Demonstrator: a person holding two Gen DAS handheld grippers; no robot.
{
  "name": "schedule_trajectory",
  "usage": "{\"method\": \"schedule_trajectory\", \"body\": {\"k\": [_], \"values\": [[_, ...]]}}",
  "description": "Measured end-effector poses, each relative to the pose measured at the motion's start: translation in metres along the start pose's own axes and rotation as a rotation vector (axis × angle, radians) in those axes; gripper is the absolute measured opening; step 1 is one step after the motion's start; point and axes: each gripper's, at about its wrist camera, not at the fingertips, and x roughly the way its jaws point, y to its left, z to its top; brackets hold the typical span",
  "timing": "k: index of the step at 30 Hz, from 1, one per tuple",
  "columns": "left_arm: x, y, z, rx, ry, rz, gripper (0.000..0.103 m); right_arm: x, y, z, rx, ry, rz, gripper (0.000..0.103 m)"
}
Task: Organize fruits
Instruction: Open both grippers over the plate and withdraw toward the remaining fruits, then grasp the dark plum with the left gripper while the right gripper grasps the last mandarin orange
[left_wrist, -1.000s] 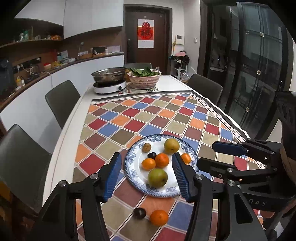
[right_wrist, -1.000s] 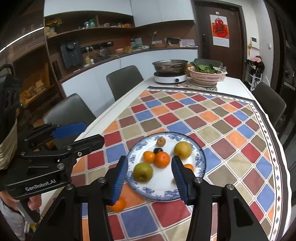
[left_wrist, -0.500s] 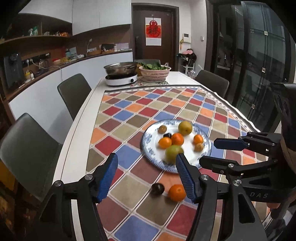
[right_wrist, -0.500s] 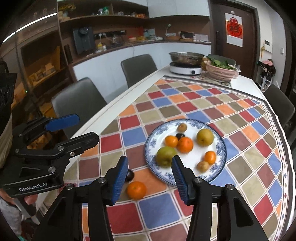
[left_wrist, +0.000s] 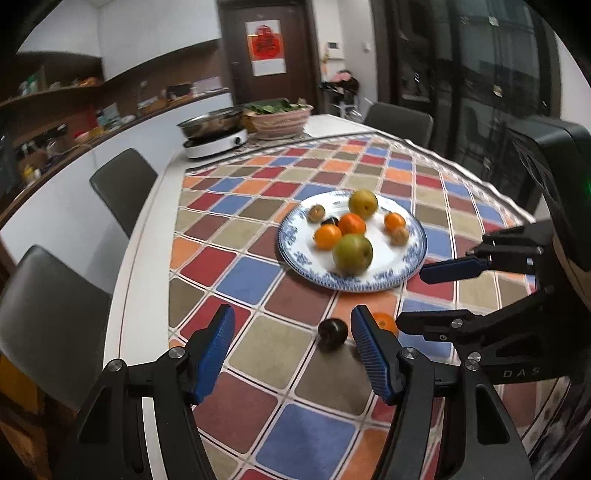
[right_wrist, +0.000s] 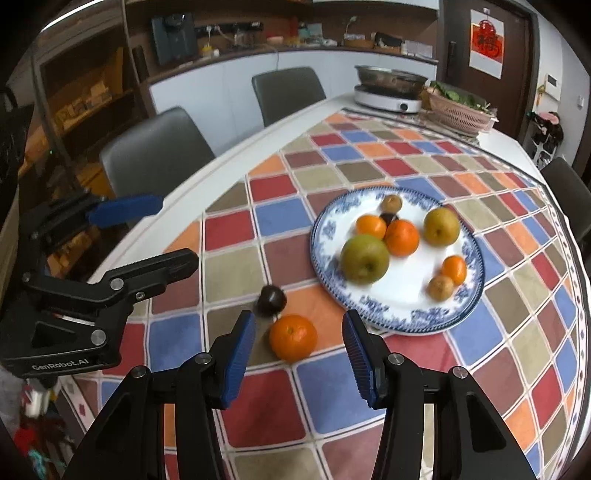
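Kitchen shelving and grey dining chairs ring the long white surface (right_wrist: 236, 155), most of it covered by a chequered cloth of red, blue, orange and tan squares (right_wrist: 413, 173). On that cloth sits the round blue-and-white patterned china plate (right_wrist: 474, 295), already carrying two greenish pears, several small oranges and a few little brown and dark fruits. Two pieces lie off it, just beside its near rim: a loose round orange mandarin (right_wrist: 293, 336) and a small dark purple plum (right_wrist: 271, 300), close together but, as far as I can tell, not touching. My right gripper (right_wrist: 298, 360) hangs over the mandarin with its blue-padded jaws spread wide and nothing in them; the fruit sits roughly centred in the gap. My left gripper (left_wrist: 291, 350) is likewise released and empty, and the plum (left_wrist: 333, 331) shows just inside its right pad. I judge the step in hand to be collecting these two strays. To do it well I would lower the right gripper until the pads bracket the mandarin's widest girth, keeping clear of the plum so it is not knocked rolling, then close gently, since the skin is soft and round fruit squirts out of a hard pinch. Setting it into the bare white patch at the plate's near side would avoid nudging the pears. The two tools are near each other, so I would move one at a time.
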Motion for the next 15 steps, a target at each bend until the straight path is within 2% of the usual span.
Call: {"method": "schedule_trajectory", "body": {"k": [5, 11, 15], "values": [[0.015, -0.001, -0.006, 0.079, 0.029, -0.067, 0.064, 0.016, 0.005, -0.008, -0.025, 0.055, -0.016, 0.050], [0.042, -0.008, -0.016, 0.190, 0.104, -0.162, 0.064, 0.030, 0.011, -0.013, -0.078, 0.101, -0.022, 0.050], [0.057, -0.010, -0.021, 0.232, 0.140, -0.188, 0.064, 0.039, 0.012, -0.016, -0.119, 0.124, -0.042, 0.050]]}}
